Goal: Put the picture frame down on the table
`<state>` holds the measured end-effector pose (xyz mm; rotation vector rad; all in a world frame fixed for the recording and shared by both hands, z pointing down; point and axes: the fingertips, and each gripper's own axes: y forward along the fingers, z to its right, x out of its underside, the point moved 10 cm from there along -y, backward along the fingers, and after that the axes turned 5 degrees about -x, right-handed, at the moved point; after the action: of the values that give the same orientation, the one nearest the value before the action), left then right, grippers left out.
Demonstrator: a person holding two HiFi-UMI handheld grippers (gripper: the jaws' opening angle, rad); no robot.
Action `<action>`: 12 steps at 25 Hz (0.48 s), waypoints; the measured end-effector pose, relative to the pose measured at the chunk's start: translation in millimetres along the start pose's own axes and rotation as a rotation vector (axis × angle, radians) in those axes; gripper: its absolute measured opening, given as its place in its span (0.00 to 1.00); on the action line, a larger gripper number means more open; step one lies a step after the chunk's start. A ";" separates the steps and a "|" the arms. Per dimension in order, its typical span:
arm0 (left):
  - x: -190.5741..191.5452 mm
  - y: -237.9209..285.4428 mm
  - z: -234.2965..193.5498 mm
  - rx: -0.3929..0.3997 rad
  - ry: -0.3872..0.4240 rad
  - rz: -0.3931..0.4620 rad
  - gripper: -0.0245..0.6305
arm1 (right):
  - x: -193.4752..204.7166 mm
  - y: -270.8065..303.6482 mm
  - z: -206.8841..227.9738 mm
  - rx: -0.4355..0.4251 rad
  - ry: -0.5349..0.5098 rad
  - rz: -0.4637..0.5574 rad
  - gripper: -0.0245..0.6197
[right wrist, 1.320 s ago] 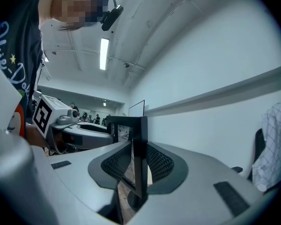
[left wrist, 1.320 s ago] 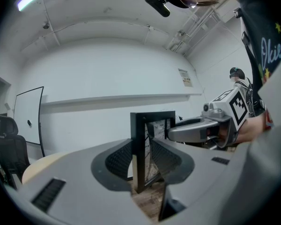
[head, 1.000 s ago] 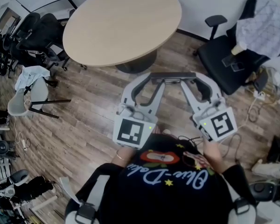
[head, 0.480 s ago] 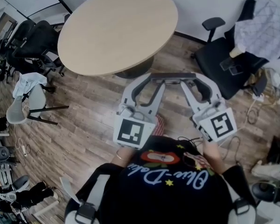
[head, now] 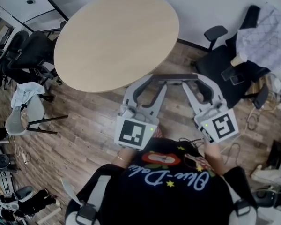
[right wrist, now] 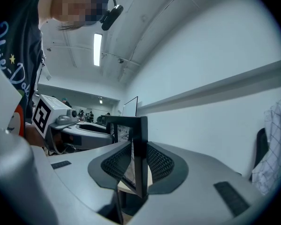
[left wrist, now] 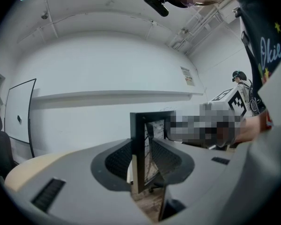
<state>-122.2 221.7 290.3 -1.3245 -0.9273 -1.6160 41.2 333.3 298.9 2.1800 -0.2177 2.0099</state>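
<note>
A dark picture frame (head: 173, 78) hangs edge-on over the wooden floor, held between both grippers just short of the round beige table (head: 117, 32). My left gripper (head: 154, 80) is shut on the frame's left end and my right gripper (head: 193, 80) on its right end. In the left gripper view the frame (left wrist: 139, 139) stands upright, pinched between the ribbed pads of the left gripper (left wrist: 143, 159). The right gripper view likewise shows the frame's dark edge (right wrist: 140, 144) clamped in the right gripper (right wrist: 138, 162).
A black office chair (head: 225, 67) draped with a white checked cloth (head: 264, 32) stands at the right. Several black chairs (head: 30, 50) and a grey chair (head: 25, 109) crowd the left. Cables (head: 250, 121) lie on the floor at the right.
The table has come closer in the head view and now reaches nearly to the frame. Both grippers keep the same hold on the frame.
</note>
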 end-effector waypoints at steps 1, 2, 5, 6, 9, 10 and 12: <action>0.0 4.8 -5.2 0.000 0.000 0.001 0.23 | -0.7 5.8 4.1 0.000 -0.003 -0.002 0.17; 0.0 9.3 -10.9 0.001 -0.001 0.003 0.23 | -1.5 12.0 7.8 0.000 -0.006 -0.005 0.17; 0.6 22.4 -29.5 0.001 -0.002 0.005 0.23 | -4.2 31.8 17.3 0.005 -0.003 -0.007 0.17; 0.6 27.1 -35.1 0.003 0.001 0.006 0.23 | -5.1 37.9 20.9 0.007 -0.003 -0.005 0.17; 1.1 39.4 -50.9 0.007 0.000 0.017 0.23 | -7.4 55.5 30.9 0.003 -0.025 -0.002 0.17; 1.5 42.6 -56.6 0.007 -0.002 0.021 0.23 | -8.1 61.5 33.5 0.001 -0.034 -0.005 0.17; 2.7 48.2 -68.1 0.005 -0.005 0.027 0.23 | -9.0 73.9 37.4 -0.001 -0.040 -0.012 0.17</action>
<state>-103.3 140.7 283.1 -1.3327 -0.9117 -1.5901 60.6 253.0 288.8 2.2167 -0.2102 1.9611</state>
